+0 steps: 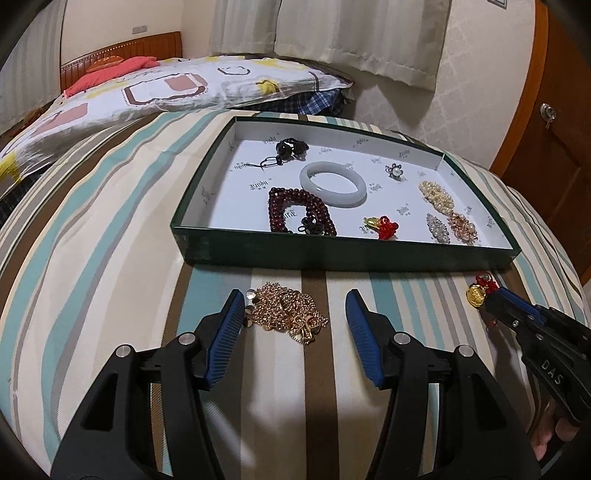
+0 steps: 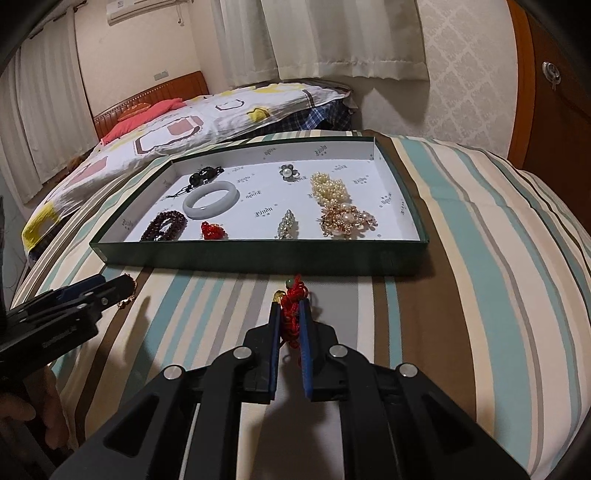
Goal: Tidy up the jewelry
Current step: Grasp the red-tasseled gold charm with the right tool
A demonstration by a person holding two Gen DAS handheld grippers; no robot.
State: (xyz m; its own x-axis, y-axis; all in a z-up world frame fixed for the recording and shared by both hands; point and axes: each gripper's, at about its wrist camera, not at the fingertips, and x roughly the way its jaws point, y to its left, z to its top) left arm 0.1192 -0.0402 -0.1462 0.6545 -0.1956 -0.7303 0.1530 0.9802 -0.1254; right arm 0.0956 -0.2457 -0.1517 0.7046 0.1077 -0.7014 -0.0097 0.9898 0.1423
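Note:
A green box (image 1: 332,254) (image 2: 258,256) with a white lining lies on the striped bedspread and holds several pieces: a jade bangle (image 1: 332,183) (image 2: 211,204), dark red beads (image 1: 291,214), a pearl strand (image 2: 327,186), brooches and a red knot charm (image 1: 382,226). A gold chain necklace (image 1: 288,312) lies in a heap before the box, between the fingers of my open left gripper (image 1: 295,308). My right gripper (image 2: 289,308) (image 1: 493,295) is shut on a red knot charm with a gold piece (image 2: 291,301) (image 1: 478,291), just in front of the box.
A patterned pillow (image 1: 147,88) and a red cloth (image 1: 110,74) lie behind the box on the bed. Curtains (image 1: 332,33) hang at the back. A wooden door (image 1: 554,122) stands to the right. The bedspread (image 2: 480,295) stretches right of the box.

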